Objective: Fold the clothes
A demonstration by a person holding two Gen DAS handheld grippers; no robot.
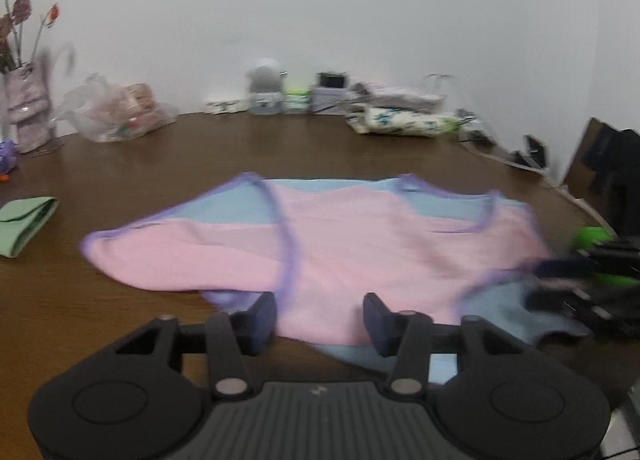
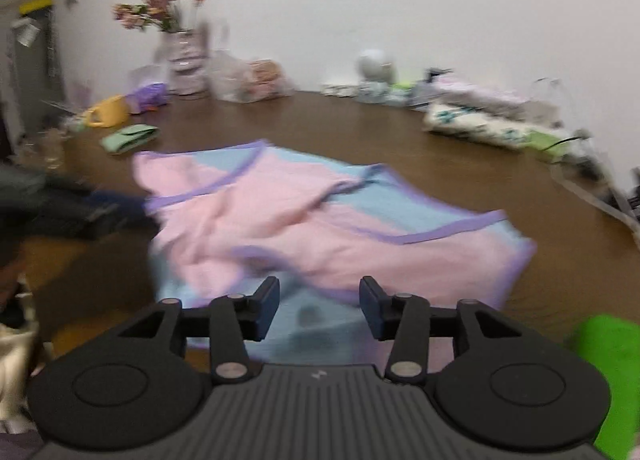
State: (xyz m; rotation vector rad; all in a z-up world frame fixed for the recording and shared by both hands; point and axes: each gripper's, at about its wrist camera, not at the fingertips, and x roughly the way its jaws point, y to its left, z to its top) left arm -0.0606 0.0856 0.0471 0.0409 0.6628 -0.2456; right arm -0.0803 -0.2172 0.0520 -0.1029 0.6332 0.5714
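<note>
A pink and light-blue garment (image 1: 340, 244) with purple trim lies spread and partly folded over on the brown wooden table (image 1: 200, 155). My left gripper (image 1: 320, 318) hovers at its near edge, jaws open, the pink cloth below the gap and no pad pressing on it. In the right wrist view the same garment (image 2: 320, 219) lies rumpled, and my right gripper (image 2: 320, 310) stands open over its near blue edge, holding nothing. The right gripper (image 1: 592, 272) shows blurred at the garment's right edge, the left gripper (image 2: 80, 211) blurred at its left edge.
A folded green cloth (image 1: 24, 223) lies at the left. Along the far wall stand a vase of flowers (image 2: 184, 63), a plastic bag (image 1: 120, 111), small boxes and stacked folded fabrics (image 1: 400, 115). A yellow cup (image 2: 106, 111) sits near the vase.
</note>
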